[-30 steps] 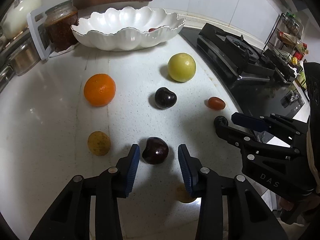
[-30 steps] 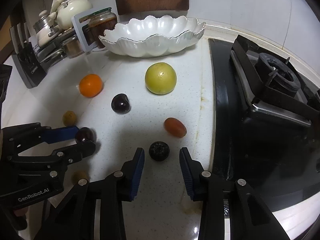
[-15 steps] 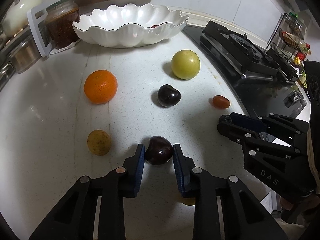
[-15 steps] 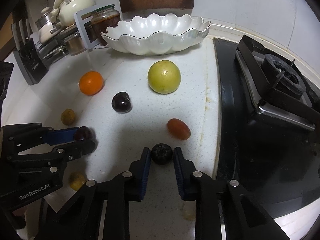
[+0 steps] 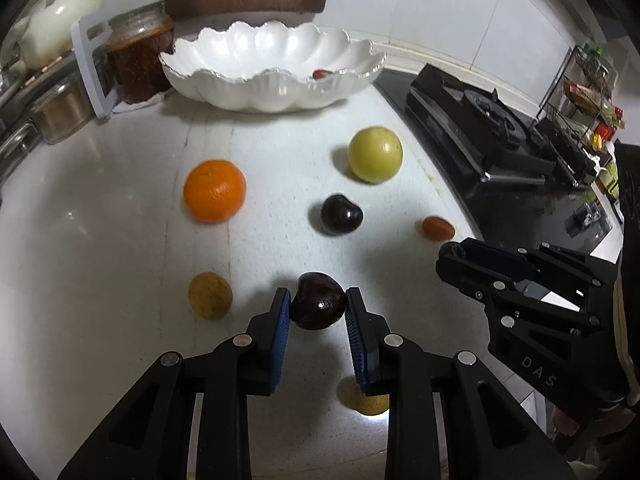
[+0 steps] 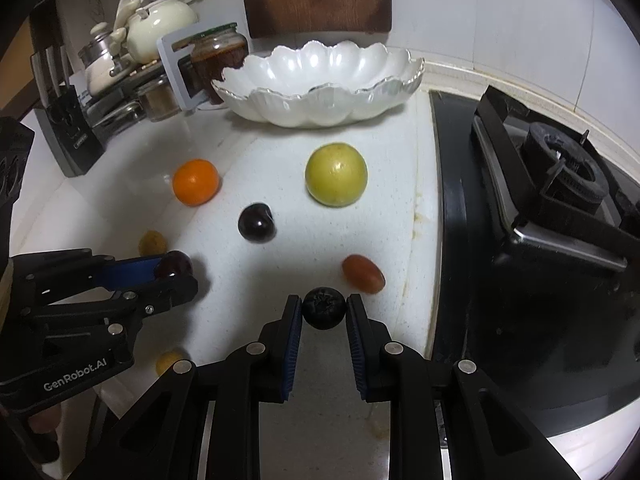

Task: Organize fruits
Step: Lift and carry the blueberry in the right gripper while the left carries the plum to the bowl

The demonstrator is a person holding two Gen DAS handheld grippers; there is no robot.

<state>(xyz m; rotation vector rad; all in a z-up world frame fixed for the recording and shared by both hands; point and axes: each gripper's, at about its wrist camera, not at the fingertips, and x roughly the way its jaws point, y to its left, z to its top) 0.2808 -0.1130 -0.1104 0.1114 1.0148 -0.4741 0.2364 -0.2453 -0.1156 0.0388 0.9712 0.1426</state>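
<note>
Left gripper [image 5: 318, 306] pinches dark cherry [image 5: 318, 301] just off white counter [image 5: 100, 248]; jaws have just been closing; right gripper [image 6: 323, 312] clamps blueberry [image 6: 323, 307] beside small red tomato [image 6: 363, 273]; judgement: lift both straight up, keep squeeze gentle, carry to scalloped bowl [image 5: 276, 92] at back, clearing orange [image 5: 214, 191] and yellow-green fruit [image 5: 375, 154]; release low inside rim.

A home kitchen here: white stone counter [image 6: 120, 184], black gas hob [image 6: 560, 184] alongside, tiled wall behind, a teapot [image 6: 160, 30], knife block [image 6: 66, 136] and jars [image 6: 218, 60] crowding the back corner.
</note>
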